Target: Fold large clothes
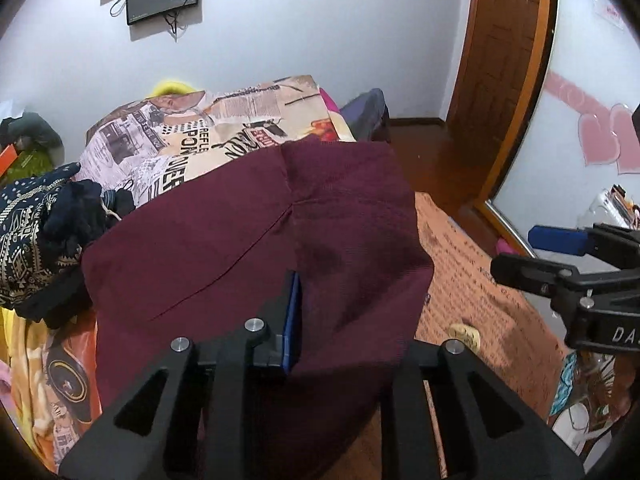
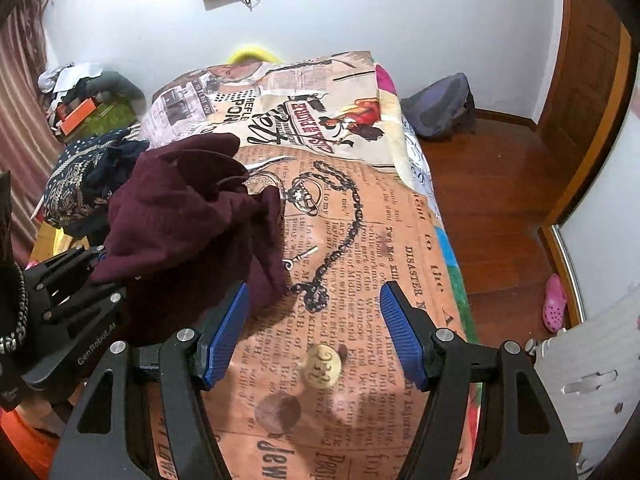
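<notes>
currently left gripper [image 1: 320, 320] fingers are clamping the maroon garment [image 1: 248, 240] mid-frame; right gripper [image 2: 314, 328] fingers are standing apart over the bed [image 2: 360, 240].

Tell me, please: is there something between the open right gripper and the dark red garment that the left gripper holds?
Nothing visible. The right gripper hangs open over bare bedspread, and the dark red garment in the left gripper lies directly beside it.

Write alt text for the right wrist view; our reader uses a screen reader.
The right gripper hangs open and empty over a newspaper-print bedspread. At left, the left gripper holds a bunched maroon garment above the bed.
</notes>
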`<state>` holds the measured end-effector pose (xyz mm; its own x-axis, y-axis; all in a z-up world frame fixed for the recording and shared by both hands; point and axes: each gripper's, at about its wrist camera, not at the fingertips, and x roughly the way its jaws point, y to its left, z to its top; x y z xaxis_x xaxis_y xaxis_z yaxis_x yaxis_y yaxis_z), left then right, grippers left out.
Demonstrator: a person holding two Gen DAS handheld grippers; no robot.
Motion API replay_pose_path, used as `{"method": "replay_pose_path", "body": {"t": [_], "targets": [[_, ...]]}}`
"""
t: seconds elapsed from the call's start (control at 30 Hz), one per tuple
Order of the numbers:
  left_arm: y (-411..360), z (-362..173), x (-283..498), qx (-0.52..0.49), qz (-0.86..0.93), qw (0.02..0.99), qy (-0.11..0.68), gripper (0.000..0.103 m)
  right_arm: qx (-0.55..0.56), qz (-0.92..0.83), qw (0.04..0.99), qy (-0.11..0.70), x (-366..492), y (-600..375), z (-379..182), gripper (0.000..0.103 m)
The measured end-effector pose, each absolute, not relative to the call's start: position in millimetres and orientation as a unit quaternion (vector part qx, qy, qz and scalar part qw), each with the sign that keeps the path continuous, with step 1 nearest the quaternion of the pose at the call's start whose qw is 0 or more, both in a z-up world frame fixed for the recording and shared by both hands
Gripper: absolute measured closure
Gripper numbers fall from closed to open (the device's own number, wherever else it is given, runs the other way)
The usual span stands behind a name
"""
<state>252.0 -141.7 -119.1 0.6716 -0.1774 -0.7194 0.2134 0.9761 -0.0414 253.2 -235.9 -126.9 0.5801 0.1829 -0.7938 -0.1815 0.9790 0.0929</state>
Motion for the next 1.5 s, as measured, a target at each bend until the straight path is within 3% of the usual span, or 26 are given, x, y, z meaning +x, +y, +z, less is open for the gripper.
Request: {"method": "replay_pose_path", "body": {"t": [0.2,0.27,0.33,0.87,1.13,1.33,1.5], "targets": [[-139,-116,234,0.042,-0.137,0.903,0.405,0.075,-0.01,0.115,0.893,0.436,236,-235,-117,0.039],[-137,-111,222,0.045,-0.152,0.902,0.402,0.056,-0.014,0.12,0.894,0.431,233,-232,-114,0.039],[-133,-103,211,0.039,-0.159,0.906,0.391,0.044,-0.02,0.127,0.896,0.424,231,-227,-110,0.039],[-30,-56,204,0.012,-0.038,0.943,0.332,0.035,-0.071,0.224,0.898,0.373,255,-149,-77,0.036],[5,-109,216,-0.006,-0.006,0.917,0.399,0.035,-0.093,0.233,0.88,0.402,277,-128,-104,0.035],[5,-158,211,-0.013,-0.016,0.896,0.445,0.035,-0.018,0.231,0.848,0.477,296,-172,-139,0.035],[2,-177,206,-0.035,-0.021,0.89,0.453,0.033,-0.026,0.23,0.84,0.491,284,-187,-161,0.03]]}}
